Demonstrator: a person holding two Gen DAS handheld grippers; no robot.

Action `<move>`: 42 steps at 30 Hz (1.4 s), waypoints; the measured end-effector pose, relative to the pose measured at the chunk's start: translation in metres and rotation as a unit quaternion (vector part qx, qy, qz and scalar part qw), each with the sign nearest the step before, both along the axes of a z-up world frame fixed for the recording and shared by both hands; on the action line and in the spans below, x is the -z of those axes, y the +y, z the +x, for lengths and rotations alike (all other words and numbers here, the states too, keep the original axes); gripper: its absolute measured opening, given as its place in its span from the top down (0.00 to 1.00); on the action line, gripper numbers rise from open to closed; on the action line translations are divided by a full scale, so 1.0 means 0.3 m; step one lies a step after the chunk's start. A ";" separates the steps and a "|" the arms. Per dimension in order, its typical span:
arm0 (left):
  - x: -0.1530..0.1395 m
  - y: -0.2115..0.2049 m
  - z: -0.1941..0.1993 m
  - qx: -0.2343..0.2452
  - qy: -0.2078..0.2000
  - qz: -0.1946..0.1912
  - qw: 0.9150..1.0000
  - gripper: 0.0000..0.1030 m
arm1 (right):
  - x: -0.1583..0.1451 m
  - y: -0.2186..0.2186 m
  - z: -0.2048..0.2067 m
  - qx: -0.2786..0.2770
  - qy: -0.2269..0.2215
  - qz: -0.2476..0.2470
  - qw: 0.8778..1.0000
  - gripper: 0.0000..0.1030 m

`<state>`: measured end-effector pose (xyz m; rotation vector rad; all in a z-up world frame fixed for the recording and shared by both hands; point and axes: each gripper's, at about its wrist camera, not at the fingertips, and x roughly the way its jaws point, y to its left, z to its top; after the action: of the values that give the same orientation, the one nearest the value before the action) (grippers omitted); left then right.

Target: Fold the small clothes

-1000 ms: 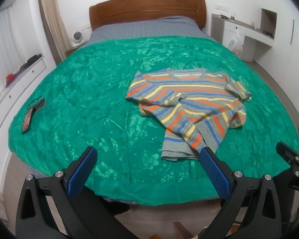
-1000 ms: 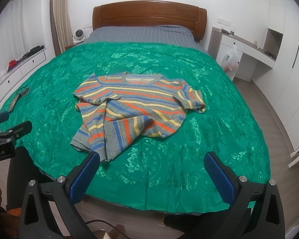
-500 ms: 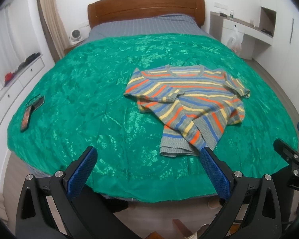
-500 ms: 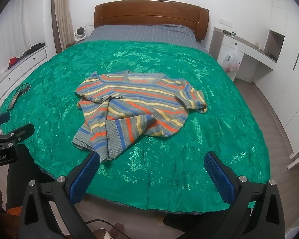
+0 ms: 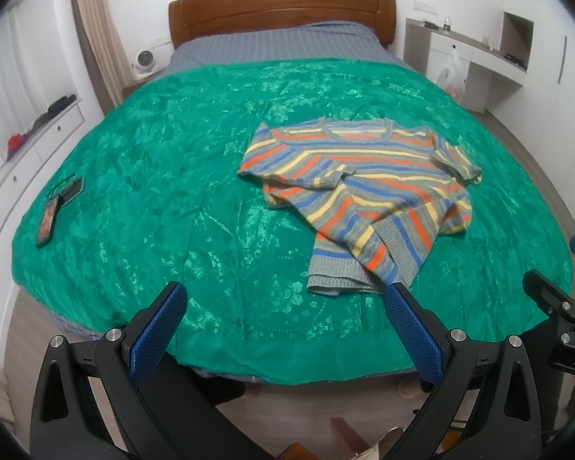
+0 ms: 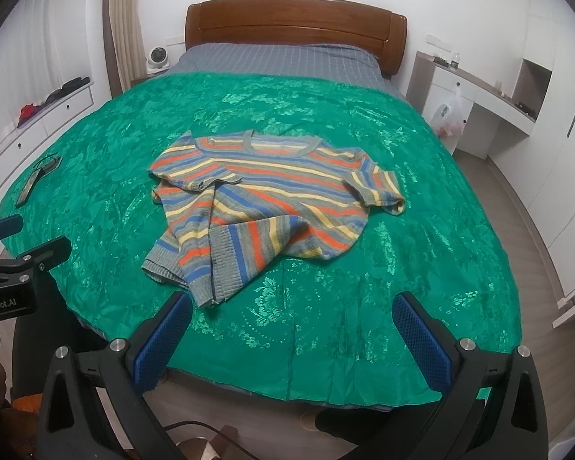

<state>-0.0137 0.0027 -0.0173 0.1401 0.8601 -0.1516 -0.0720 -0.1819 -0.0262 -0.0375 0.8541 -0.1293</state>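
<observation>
A small striped knit sweater [image 5: 368, 188] [image 6: 272, 191] in grey, blue, orange and yellow lies crumpled on the green bedspread [image 5: 172, 191] [image 6: 421, 260], collar toward the headboard, its lower hem bunched and twisted toward the foot of the bed. My left gripper [image 5: 283, 299] hovers open at the foot edge, its right fingertip just short of the hem. My right gripper [image 6: 293, 312] is open too, its left fingertip close to the hem corner. Neither holds anything.
A phone and glasses [image 5: 57, 207] [image 6: 34, 176] lie near the bed's left edge. A wooden headboard [image 5: 283, 7] stands at the back, low white drawers [image 5: 30, 142] on the left, a white desk [image 5: 471, 61] on the right. Wooden floor lies below the foot.
Both grippers have drifted slightly forward toward the sweater, which sits a little lower and closer in both views. The sweater itself has not moved.
</observation>
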 end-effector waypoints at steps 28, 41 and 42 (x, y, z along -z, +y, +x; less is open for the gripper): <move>0.015 0.007 0.000 0.000 0.007 -0.001 1.000 0.00 | 0.027 0.022 -0.003 -0.006 0.012 0.005 1.000 0.00; 0.015 0.010 0.001 0.000 0.007 -0.002 1.000 0.00 | 0.026 0.021 -0.003 -0.007 0.014 0.007 1.000 0.00; 0.016 0.011 0.001 -0.001 0.008 -0.003 1.000 0.00 | 0.027 0.021 -0.002 -0.006 0.014 0.007 1.000 0.00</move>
<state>-0.0136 0.0059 -0.0222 0.1330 0.8747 -0.1537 -0.0727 -0.1757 -0.0341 -0.0320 0.8829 -0.1111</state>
